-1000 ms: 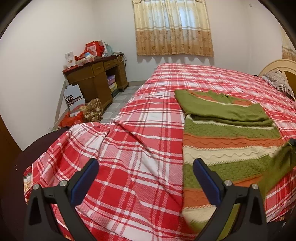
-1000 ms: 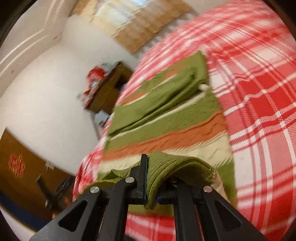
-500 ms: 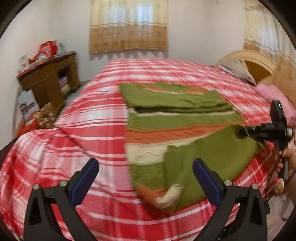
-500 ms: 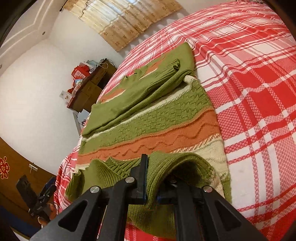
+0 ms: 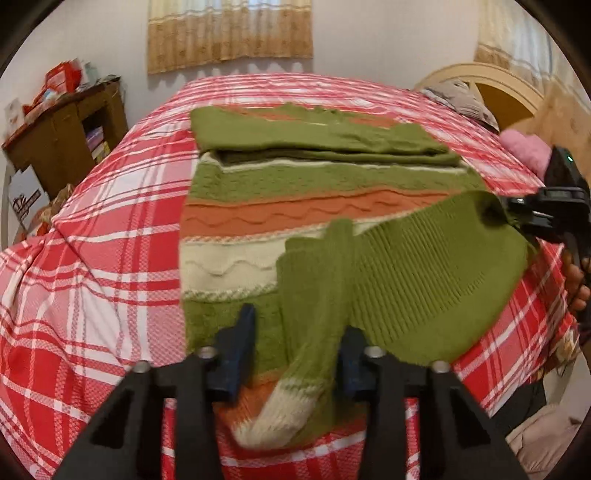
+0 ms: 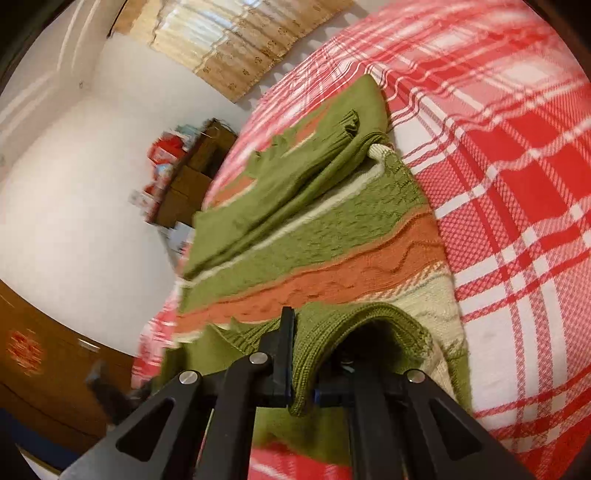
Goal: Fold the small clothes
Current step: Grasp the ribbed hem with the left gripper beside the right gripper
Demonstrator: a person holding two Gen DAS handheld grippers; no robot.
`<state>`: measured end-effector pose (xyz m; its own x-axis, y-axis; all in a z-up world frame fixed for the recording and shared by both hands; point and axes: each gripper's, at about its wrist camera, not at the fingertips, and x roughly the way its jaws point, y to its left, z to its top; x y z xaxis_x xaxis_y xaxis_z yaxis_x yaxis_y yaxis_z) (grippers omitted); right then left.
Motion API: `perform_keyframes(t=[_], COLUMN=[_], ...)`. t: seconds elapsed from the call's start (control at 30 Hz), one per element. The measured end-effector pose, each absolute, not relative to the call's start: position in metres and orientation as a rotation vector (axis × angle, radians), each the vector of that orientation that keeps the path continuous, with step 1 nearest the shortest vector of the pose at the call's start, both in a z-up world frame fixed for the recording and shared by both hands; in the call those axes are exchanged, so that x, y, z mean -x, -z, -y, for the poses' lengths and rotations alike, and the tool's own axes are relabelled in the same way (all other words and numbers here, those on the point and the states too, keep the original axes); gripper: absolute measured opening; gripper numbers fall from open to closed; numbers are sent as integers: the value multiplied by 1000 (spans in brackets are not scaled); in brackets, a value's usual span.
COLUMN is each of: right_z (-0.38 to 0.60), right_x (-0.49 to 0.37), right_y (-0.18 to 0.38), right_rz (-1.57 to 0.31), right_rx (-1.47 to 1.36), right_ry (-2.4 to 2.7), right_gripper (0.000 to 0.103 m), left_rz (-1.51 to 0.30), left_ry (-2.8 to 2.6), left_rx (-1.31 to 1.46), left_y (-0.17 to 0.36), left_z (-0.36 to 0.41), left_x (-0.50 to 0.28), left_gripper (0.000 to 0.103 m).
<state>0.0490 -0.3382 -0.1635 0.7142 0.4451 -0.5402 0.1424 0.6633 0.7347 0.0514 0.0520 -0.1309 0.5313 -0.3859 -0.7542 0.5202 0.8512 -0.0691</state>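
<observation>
A striped knit sweater (image 5: 295, 192) in green, orange and cream lies on the red plaid bed (image 5: 92, 236), its sleeves folded across the far end. My right gripper (image 6: 303, 373) is shut on the sweater's green ribbed hem (image 6: 332, 328) and holds it lifted; it also shows at the right edge of the left wrist view (image 5: 517, 214). My left gripper (image 5: 295, 350) has its jaws partly closed around a bunched fold of the hem (image 5: 314, 314) at the near edge; the fabric sits between the blue pads (image 5: 240, 339).
A wooden desk (image 5: 62, 140) with red boxes stands left of the bed. Curtains (image 5: 229, 33) hang on the far wall. A headboard (image 5: 487, 85) and a pink pillow (image 5: 524, 151) are at the right. A dark wooden wardrobe (image 6: 44, 369) stands behind.
My left gripper swung right over the sweater's near edge and its jaws narrowed around the hem fold. My right gripper kept hold of the hem and drew it further over the sweater.
</observation>
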Motion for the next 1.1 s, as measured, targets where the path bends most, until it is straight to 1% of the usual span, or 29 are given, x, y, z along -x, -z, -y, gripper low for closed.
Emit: perform_keyframes(t=[0.03,0.1,0.13,0.2,0.23,0.27,0.33,0.37,0.4,0.47,0.53,0.6,0.63,0.7,0.77,0.8,0.83,0.87,0.9,0.93,0.97,1.0,1.03,1.1], right_z=[342,347,350,353,352,352,352,351,348,338,327,316,310,305,304,304,302,299,294,289,285,283,281,281], right_x=[-46,-39,-34,-22,-13,-6,7,13,15,9,-4,-18,-27,-42,-55,-59,-64,-66,-67,-65,-64,-62,-60,-55], right_y=[160,152,146,131,120,113,100,95,92,91,95,105,112,127,138,142,149,154,156,155,153,152,150,149], right_rz=[-763,-739,-721,-688,-661,-637,-574,-539,-531,-574,-629,-683,-713,-765,-795,-805,-824,-841,-849,-835,-836,-841,-840,-836], right_rx=[-880,-909,-912,-860,-794,-746,-674,-636,-599,-491,-378,-272,-213,-111,-78,-83,-85,-70,-36,2,8,-3,-1,3], right_ry=[-220,-256,-274,-272,-242,-219,-177,-155,-146,-121,-91,-72,-62,-23,-24,-37,-55,-61,-51,-41,-56,-69,-56,-44], right_gripper=[9,10,11,19,32,55,78,78,78,78,78,78,78,78,78,78,75,59,55,49,34,28,22,14], left_rz=[-857,-869,-874,-883,-883,-883,-882,-884,-888,-895,-899,-892,-885,-868,-863,-865,-868,-867,-867,-866,-867,-873,-887,-901], left_ry=[540,549,553,561,562,560,553,552,552,561,583,585,580,556,545,547,547,542,530,516,511,514,525,535], left_rx=[-163,-112,-100,-76,-77,-80,-84,-82,-76,-61,-42,-49,-56,-72,-76,-75,-75,-77,-82,-86,-80,-62,-23,23], left_y=[132,131,131,131,132,132,132,132,132,132,131,131,131,133,133,132,132,132,132,132,132,132,132,133], left_z=[-54,-60,-60,-63,-61,-60,-57,-56,-56,-56,-53,-49,-46,-41,-40,-41,-42,-43,-44,-46,-49,-53,-58,-65], left_x=[-55,-57,-57,-57,-57,-58,-58,-61,-63,-67,-66,-65,-63,-61,-62,-62,-63,-63,-64,-65,-66,-67,-69,-72], left_gripper=[27,22,22,22,23,24,24,25,27,36,53,61,64,64,64,63,59,55,45,36,32,26,23,22])
